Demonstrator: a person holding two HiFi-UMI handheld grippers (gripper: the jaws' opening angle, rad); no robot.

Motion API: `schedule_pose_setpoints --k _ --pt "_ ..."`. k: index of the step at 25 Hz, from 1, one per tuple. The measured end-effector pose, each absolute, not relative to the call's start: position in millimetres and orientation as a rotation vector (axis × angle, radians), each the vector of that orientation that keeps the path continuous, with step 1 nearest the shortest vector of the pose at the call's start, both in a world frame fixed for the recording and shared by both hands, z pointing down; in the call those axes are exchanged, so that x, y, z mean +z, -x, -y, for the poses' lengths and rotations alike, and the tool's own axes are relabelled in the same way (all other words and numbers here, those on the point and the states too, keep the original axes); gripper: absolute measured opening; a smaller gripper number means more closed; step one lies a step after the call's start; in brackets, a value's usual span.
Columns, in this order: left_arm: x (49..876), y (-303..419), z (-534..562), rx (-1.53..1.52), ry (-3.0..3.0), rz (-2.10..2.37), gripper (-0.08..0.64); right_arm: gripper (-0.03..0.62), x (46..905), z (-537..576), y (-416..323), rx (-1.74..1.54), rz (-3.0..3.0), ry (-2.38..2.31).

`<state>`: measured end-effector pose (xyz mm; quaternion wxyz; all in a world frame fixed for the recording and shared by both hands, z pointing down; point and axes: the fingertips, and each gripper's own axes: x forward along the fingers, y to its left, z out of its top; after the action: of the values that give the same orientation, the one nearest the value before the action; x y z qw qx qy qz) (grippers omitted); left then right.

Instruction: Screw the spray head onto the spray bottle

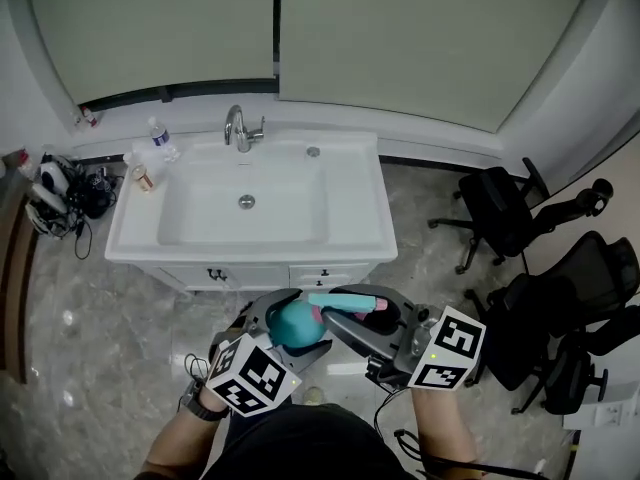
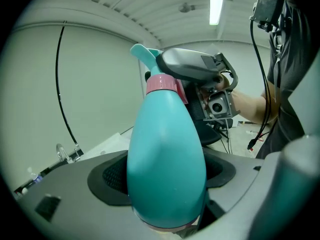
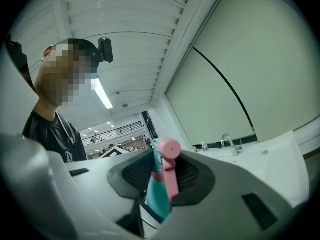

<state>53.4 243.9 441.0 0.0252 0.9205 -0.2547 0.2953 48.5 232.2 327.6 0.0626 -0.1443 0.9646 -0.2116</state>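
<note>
Room: washroom corner with a grey marbled floor (image 1: 90, 308). A white rectangular vanity basin (image 1: 350, 243) with a chrome tap (image 1: 240, 128) stands ahead, and black office chairs (image 1: 500, 213) sit off to the right.
Work spot: both tools meet in front of the person's body, over the floor and short of the basin. Nothing rests on a surface, so each part depends wholly on its grip.
Bottle hold: the left gripper (image 1: 283, 330) is clamped around the belly of the teal pear-shaped plastic spray bottle (image 2: 167, 169), with a pad on either side of the widest part. I judge this is meant to keep the body from turning while the top is twisted.
Head hold: the right gripper (image 1: 365, 313) is closed onto the teal-and-pink plastic spray head (image 3: 167, 176), jaws on its flanks and the round pink nozzle poking out between them. Held this way, a roll of that wrist would turn the head about the neck.
Joint: the pink collar (image 2: 162, 85) sits on the bottle's neck, with head and bottle in line. Whether the thread is fully tight cannot be told.
Stage: likely mid-screwing, with the head seated and left to be turned home.
Risk: the smooth, tapering spray bottle could twist or creep between the left pads if the thread binds.
</note>
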Motion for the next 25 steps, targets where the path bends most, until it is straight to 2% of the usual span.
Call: schedule_pose_setpoints --k 10,25 --pt "409 -80 -373 0.976 -2.860 0.818 0.380 0.107 295 -365 -81 -0.578 -2.878 0.409" --pt "411 -46 -423 0.957 -2.845 0.767 0.380 0.106 297 -411 -44 -0.608 -2.892 0.453"
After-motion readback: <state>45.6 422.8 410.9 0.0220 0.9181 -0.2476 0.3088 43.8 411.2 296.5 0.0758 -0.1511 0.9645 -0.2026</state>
